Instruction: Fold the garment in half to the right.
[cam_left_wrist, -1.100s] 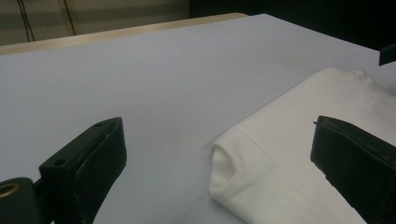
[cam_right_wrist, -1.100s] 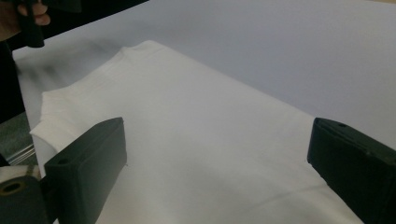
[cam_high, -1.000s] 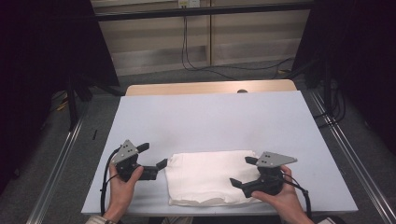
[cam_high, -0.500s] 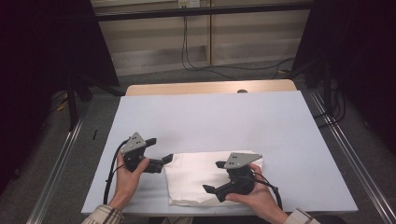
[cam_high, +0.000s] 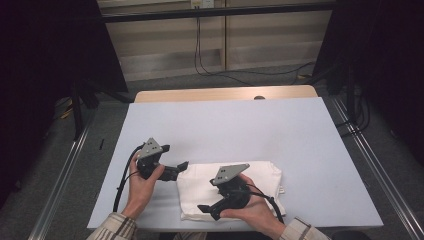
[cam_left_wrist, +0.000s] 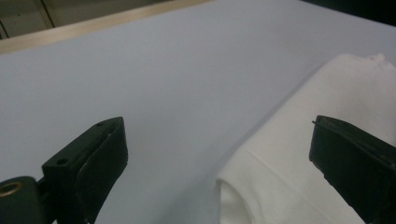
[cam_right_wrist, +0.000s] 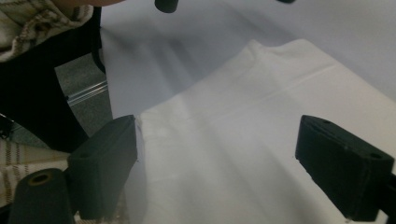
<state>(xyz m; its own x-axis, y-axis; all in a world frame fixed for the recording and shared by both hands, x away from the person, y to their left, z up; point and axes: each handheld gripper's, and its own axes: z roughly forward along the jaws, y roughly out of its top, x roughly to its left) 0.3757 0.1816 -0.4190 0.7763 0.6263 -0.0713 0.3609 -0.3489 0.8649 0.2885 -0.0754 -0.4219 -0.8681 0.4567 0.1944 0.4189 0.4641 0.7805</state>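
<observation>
- Two grippers are over a pale blue table, each held in one hand of a person.
- One folded white cloth lies flat on the table, near the edge by the person.
- Left gripper sits at the cloth's left edge. Its jaws are spread wide. One jaw is over bare table and the other is over the cloth. They pinch nothing.
- Right gripper hangs over the front left part of the cloth. It points left, toward the near corner.
- Its jaws have just been closing a little, but they are wide apart. The cloth lies under the gap between them and is not pinched.
- Black cables trail from both grippers.
</observation>
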